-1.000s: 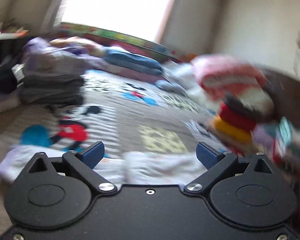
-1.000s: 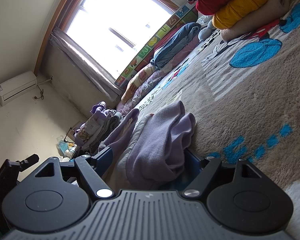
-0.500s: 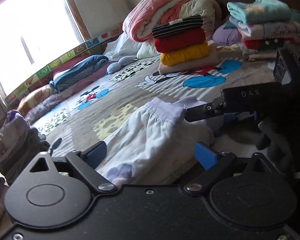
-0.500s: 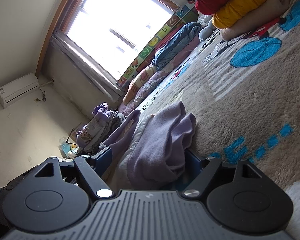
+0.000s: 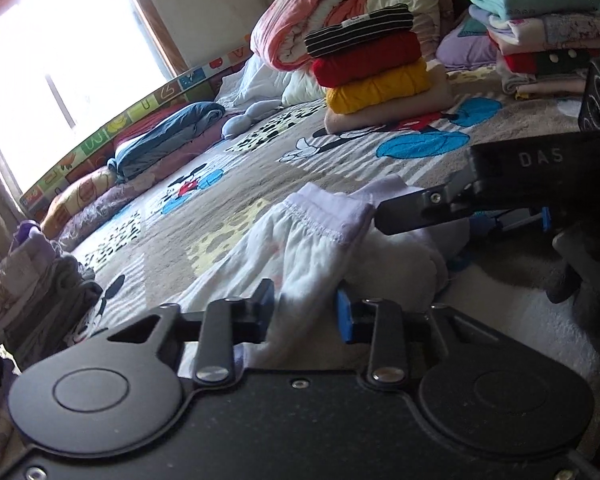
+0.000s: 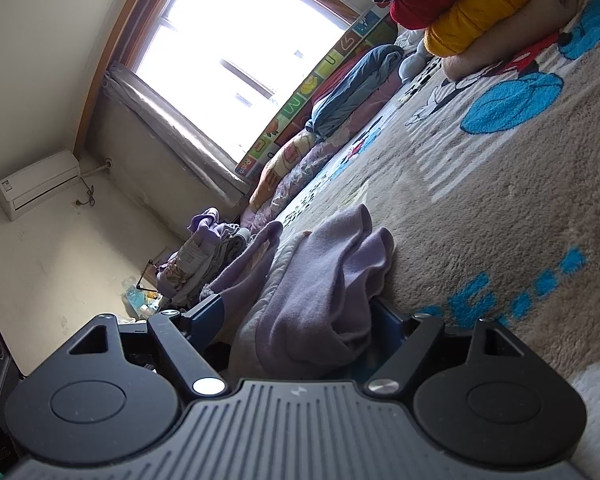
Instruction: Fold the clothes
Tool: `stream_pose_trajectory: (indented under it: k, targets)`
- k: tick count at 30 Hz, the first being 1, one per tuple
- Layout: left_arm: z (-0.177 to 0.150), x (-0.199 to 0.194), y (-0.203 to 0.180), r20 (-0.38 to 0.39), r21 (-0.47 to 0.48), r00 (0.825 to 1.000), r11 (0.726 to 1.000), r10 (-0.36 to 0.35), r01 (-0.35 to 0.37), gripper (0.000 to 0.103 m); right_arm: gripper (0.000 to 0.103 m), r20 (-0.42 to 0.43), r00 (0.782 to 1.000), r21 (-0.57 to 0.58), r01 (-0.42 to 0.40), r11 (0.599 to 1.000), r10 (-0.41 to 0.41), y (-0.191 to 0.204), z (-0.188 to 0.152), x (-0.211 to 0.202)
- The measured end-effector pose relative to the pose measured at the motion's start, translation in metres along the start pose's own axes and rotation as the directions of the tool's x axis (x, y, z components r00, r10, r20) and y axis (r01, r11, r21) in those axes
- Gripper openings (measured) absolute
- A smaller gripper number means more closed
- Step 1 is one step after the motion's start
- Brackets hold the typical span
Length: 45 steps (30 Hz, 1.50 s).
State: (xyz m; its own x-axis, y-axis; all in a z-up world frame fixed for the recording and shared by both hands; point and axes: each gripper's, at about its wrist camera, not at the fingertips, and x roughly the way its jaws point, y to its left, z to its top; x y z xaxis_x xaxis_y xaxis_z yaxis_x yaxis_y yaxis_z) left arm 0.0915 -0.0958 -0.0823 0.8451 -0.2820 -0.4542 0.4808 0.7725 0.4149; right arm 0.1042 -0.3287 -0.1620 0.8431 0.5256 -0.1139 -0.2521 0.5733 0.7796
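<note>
Your right gripper (image 6: 300, 316) fingertips mostly buried under bunched lilac cloth, clamped on the white garment's (image 5: 300, 248) purple waistband on the patterned blanket (image 5: 380, 168), your left gripper (image 5: 305, 312) nearly closed, pinching its lower white fabric.

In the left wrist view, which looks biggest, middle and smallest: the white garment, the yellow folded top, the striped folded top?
1. White garment, though it is nearest the camera.
2. Yellow folded top.
3. Striped folded top.
</note>
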Motion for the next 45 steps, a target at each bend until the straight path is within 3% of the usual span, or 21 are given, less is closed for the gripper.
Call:
stream_pose_trajectory:
  k: [4,7,11,18,29,32,35,41,42,45]
  targets:
    - [-0.001,-0.006,0.023,0.003,-0.113,1.0,0.994,0.016,-0.015,0.014,0.078,0.002,1.0,0.002,-0.003,1.0,0.003,0.0,0.0,0.0]
    - [-0.003,-0.015,0.047,0.01,-0.218,0.999,0.975,0.044,-0.041,0.012,0.078,0.002,1.0,0.003,-0.004,1.0,0.004,-0.001,0.0,0.0]
    - [-0.009,-0.032,0.083,0.02,-0.36,0.997,0.93,0.081,-0.068,0.012,0.078,0.003,1.0,0.003,-0.006,1.0,0.006,-0.001,0.0,0.0]
    - [-0.039,-0.064,0.148,0.015,-0.575,0.984,0.807,0.178,-0.137,0.012,0.078,0.003,1.0,0.003,-0.006,1.0,0.006,-0.001,0.002,0.001]
    - [-0.117,-0.087,0.22,-0.106,-0.8,0.963,0.554,0.249,-0.231,0.012,0.078,0.0,1.0,-0.001,-0.003,1.0,0.003,-0.001,0.002,0.002]
    - [-0.129,-0.088,0.229,-0.117,-0.823,0.963,0.519,0.243,-0.231,0.012,0.078,-0.001,1.0,-0.003,-0.001,1.0,0.001,-0.001,0.002,0.002]
    - [-0.133,-0.084,0.231,-0.135,-0.819,0.961,0.519,0.24,-0.245,0.012,0.078,-0.003,1.0,-0.006,0.0,1.0,0.0,-0.001,0.002,0.002]
    - [-0.147,-0.074,0.237,-0.197,-0.836,0.96,0.476,0.2,-0.272,0.013,0.078,-0.006,1.0,-0.01,0.004,1.0,-0.004,0.0,0.002,0.001]
    - [-0.151,-0.07,0.238,-0.22,-0.839,0.956,0.464,0.192,-0.286,0.015,0.078,-0.007,1.0,-0.011,0.004,1.0,-0.004,0.0,0.001,0.001]
    - [-0.169,-0.068,0.248,-0.278,-0.865,0.944,0.383,0.175,-0.326,0.026,0.078,-0.01,1.0,-0.015,0.006,1.0,-0.007,0.0,0.001,0.001]
